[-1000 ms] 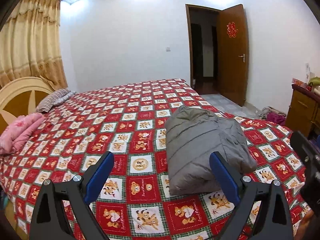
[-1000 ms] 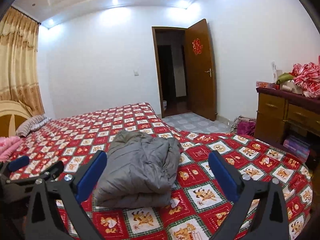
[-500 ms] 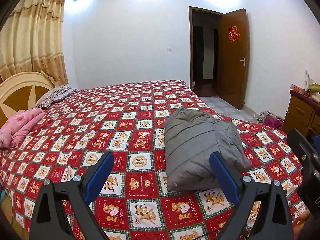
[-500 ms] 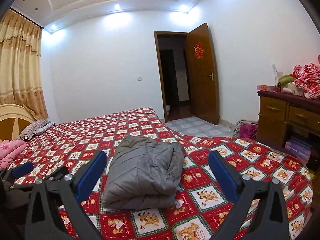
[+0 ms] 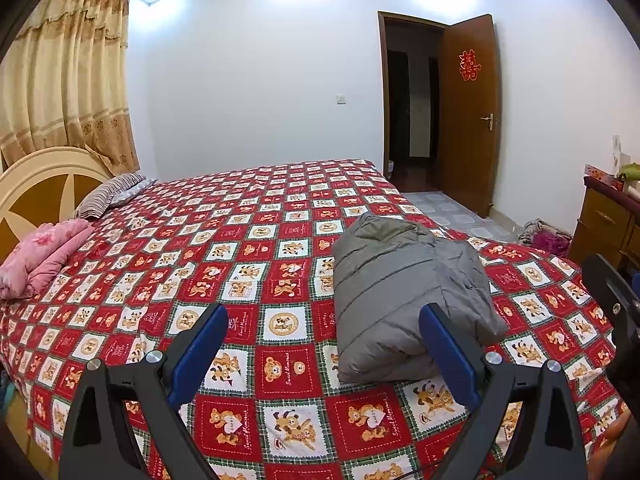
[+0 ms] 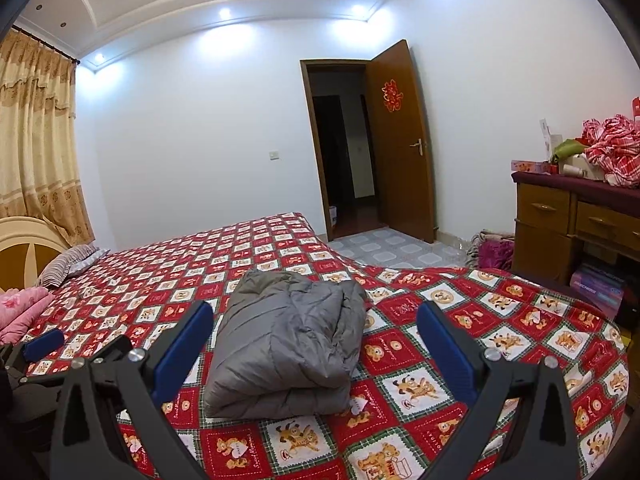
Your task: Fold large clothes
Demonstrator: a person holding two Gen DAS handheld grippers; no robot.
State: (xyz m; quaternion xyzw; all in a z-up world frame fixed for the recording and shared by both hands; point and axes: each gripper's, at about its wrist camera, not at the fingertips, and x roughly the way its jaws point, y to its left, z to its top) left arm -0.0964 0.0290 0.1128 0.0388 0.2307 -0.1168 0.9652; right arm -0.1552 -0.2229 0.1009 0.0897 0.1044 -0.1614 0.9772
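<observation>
Grey quilted jacket (image 5: pixel 404 296), red-and-white checked bear-print bedspread (image 5: pixel 240 248), blue fingers (image 6: pixel 180 348)

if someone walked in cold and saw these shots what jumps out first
The loud red bedspread with cartoon bear squares fills most of both views, and on it lies a grey puffy jacket folded into a thick bundle near the foot of the bed. In front, the left gripper and right gripper hang open with blue pads, touching nothing. Behind the bed, a brown door with a red paper cutout stands open.

Both wrist views face across the bed (image 5: pixel 248 216) (probably near its foot), sharing the jacket (image 6: pixel 288 340).
</observation>
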